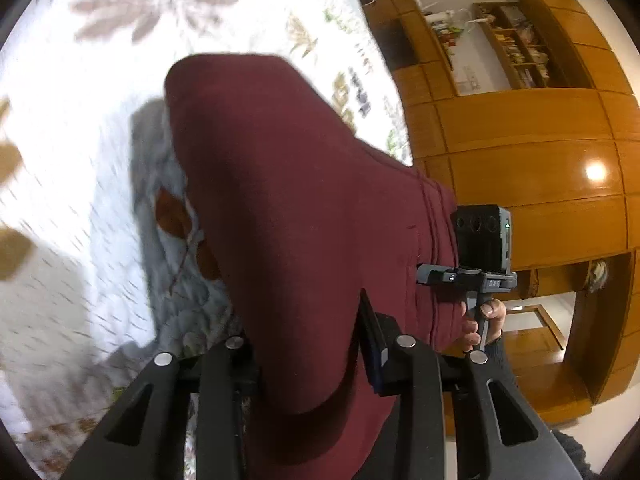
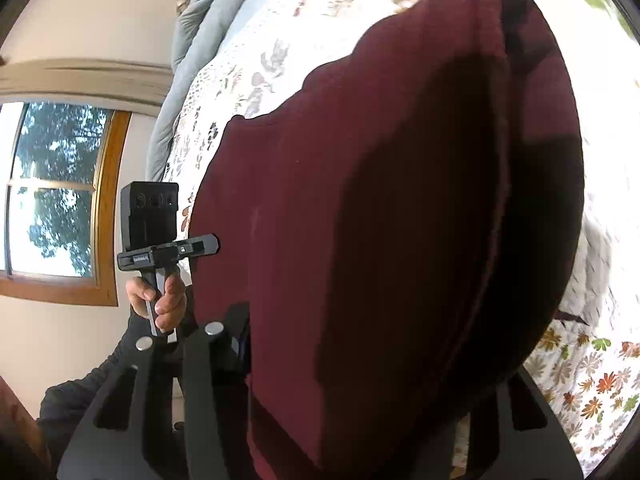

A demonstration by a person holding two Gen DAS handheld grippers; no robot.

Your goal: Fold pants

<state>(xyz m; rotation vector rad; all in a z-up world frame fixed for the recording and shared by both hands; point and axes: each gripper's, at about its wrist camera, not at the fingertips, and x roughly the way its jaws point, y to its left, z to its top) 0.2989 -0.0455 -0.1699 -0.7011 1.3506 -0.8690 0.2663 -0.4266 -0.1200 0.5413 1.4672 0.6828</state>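
Both jaws clamped on maroon pants (image 1: 288, 184) above floral bedspread (image 1: 100, 80).

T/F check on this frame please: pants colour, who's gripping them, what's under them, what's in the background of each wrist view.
1. The pants are maroon. True.
2. Only the left gripper holds the pants. False: the right gripper has fabric between its fingers too, and in the left wrist view it is seen clamped at the waistband edge.
3. The pants lie flat on the bed. False: they hang lifted above the floral bedspread, casting a shadow on it.
4. A window shows in the right wrist view. True.
5. The left wrist view shows a white metal locker. False: it shows wooden cabinets with a bookshelf.
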